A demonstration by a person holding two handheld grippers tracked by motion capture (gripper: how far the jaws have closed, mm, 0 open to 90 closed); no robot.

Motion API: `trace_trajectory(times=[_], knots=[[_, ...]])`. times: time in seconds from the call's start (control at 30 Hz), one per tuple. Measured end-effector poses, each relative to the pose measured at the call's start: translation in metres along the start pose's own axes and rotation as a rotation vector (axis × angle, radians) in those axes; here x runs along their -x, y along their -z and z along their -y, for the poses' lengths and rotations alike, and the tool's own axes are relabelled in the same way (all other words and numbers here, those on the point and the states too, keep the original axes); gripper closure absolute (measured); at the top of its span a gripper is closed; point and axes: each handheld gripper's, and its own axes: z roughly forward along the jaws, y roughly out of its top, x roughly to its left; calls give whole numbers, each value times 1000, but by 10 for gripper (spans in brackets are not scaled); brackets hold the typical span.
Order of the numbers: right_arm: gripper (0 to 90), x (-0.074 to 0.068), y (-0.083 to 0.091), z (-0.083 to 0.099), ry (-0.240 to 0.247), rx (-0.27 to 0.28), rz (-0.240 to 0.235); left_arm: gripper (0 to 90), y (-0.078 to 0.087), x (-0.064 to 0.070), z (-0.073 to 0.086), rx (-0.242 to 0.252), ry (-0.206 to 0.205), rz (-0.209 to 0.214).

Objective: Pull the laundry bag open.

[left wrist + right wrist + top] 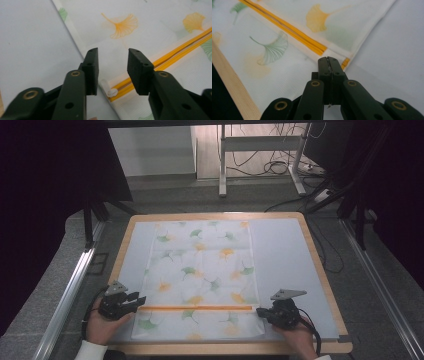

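The white mesh zip bag printed with ginkgo leaves lies flat in the centre of the high view, its orange zipper apparently fully closed, so opening it seems yet to begin. The left gripper hovers spread wide over the white zipper pull, touching nothing. The right gripper is clenched at the zipper's far end, apparently pinching the bag's edge.

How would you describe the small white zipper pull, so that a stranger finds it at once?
On the wooden table lies a leaf-printed bag. An orange zipper crosses it near the person. The white pull sits at its left end, before the open left claw.
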Motion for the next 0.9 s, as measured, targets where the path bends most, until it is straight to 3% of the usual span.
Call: trace_trajectory(times=[0.17,0.3,0.43,0.67,0.9], knots=[[886,1,13,-3,27,85,5,546,2,6,-4,46,-17,5],[754,9,25,-2,39,152,41,515,2,7,-4,81,-20,-9],[649,21,34,1,41,184,78,495,3,2,-2,94,10,-25],[494,34,39,6,25,185,128,460,3,2,-2,96,18,-31],[477,33,37,7,37,176,140,457,4,2,-1,92,15,-23]])
